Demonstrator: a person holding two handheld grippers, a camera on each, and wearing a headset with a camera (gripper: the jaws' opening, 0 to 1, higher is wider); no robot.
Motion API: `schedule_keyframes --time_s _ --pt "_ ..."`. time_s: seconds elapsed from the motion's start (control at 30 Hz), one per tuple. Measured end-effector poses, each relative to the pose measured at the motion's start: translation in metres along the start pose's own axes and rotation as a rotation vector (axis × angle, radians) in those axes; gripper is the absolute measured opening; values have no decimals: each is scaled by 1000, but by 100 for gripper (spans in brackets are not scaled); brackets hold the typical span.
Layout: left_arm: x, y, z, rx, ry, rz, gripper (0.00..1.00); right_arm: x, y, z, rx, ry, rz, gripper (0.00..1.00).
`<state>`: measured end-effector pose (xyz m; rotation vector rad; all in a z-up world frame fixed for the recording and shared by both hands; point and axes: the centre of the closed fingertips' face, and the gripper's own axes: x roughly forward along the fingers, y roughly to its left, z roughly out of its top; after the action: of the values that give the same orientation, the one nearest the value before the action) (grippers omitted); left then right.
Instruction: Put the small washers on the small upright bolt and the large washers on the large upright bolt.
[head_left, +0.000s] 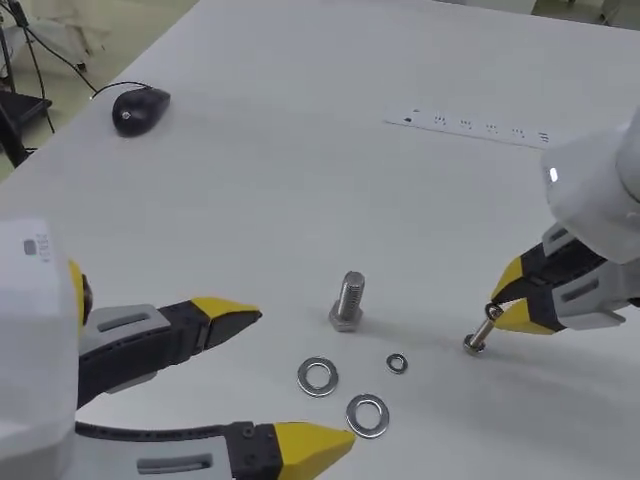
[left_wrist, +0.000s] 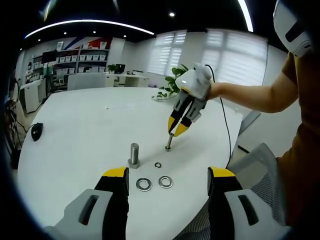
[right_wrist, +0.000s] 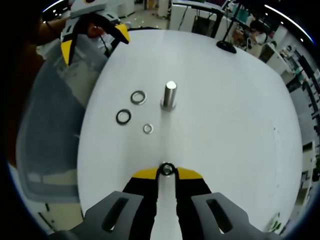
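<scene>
Washers first, from the head view: two big washers (head_left: 317, 376) and the small washer (head_left: 397, 363) lie flat on the white table (head_left: 300, 150), just ahead of my left gripper (head_left: 272, 378). Its jaws stand wide apart with nothing between them. The big bolt (head_left: 347, 300) stands on its head just beyond the washers. Off to the right, my right gripper (head_left: 512, 303) is clamped on the small bolt (head_left: 482, 330), which leans with its head touching the table (not upright yet, I judge). A mouse (head_left: 140, 107) sits far off to the left.

From the left gripper view, the big washers sit just ahead of my spread tips, the small washer a little farther on, and the leaning small bolt beyond that. Blinds (left_wrist: 220, 50) and shelves (left_wrist: 45, 62) line the office behind.

From the right gripper view, I look down the small bolt's end, pinched between my tips. The small washer lies ahead and slightly left, nearer than the big bolt, which is straight ahead.

My left gripper is nearer the washers, so I judge the picking falls to it. The bolt's axis must stand vertical first. The table looks smooth, so thin washers may skid.
</scene>
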<state>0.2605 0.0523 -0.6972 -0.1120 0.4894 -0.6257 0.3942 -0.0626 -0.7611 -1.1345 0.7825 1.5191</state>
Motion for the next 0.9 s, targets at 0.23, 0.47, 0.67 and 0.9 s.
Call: schedule_keyframes --time_s 0.23,0.47,0.67,0.9 --pt "1 0 0 -3 -1 0 63 0 1 0 2 7 7 13" --pt "0 1 0 -4 -2 1 63 3 0 -3 1 13 9 12" --pt "0 1 0 -2 0 1 63 10 0 -7 -2 21 12 13" --pt "0 2 -2 -9 4 5 63 19 1 -11 -7 23 13 13"
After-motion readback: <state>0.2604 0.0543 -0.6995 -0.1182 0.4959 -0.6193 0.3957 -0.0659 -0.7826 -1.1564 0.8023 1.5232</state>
